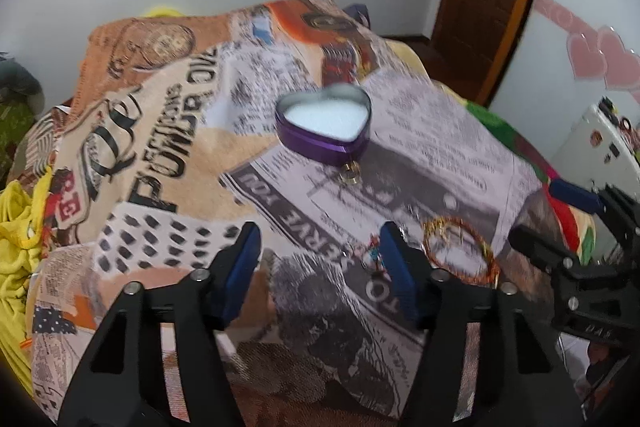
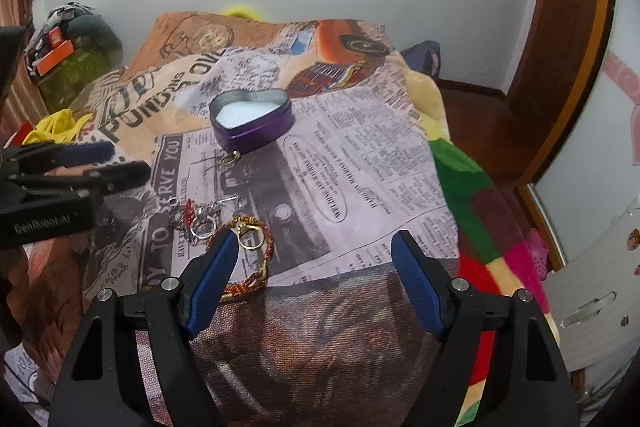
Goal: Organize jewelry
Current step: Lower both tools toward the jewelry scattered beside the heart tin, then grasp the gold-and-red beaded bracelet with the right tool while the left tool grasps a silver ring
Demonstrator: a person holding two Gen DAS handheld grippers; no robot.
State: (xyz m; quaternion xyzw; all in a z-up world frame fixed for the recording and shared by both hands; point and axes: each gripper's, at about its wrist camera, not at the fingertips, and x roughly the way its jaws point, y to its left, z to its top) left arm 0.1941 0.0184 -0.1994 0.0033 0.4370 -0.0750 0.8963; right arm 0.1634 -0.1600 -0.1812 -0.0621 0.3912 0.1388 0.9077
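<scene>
A purple heart-shaped tin [image 1: 326,125] with a white lining stands open on the newspaper-print blanket [image 1: 168,163]; it also shows in the right wrist view [image 2: 252,121]. A gold ring [image 1: 350,173] lies just in front of it [image 2: 231,159]. A red-gold twisted bangle [image 1: 460,251] lies nearer, by my left gripper's right finger. In the right wrist view the bangle [image 2: 256,259] and a gold ring [image 2: 251,237] lie at my right gripper's left finger, with small silver rings and red charms [image 2: 196,219] to their left. My left gripper [image 1: 320,251] is open and empty. My right gripper [image 2: 316,259] is open and empty.
The blanket covers a bed that drops off at the right onto a multicoloured quilt [image 2: 480,211]. A wooden door [image 2: 560,39] and a white cabinet [image 2: 592,291] stand at the right. Yellow cloth [image 1: 16,227] lies at the left.
</scene>
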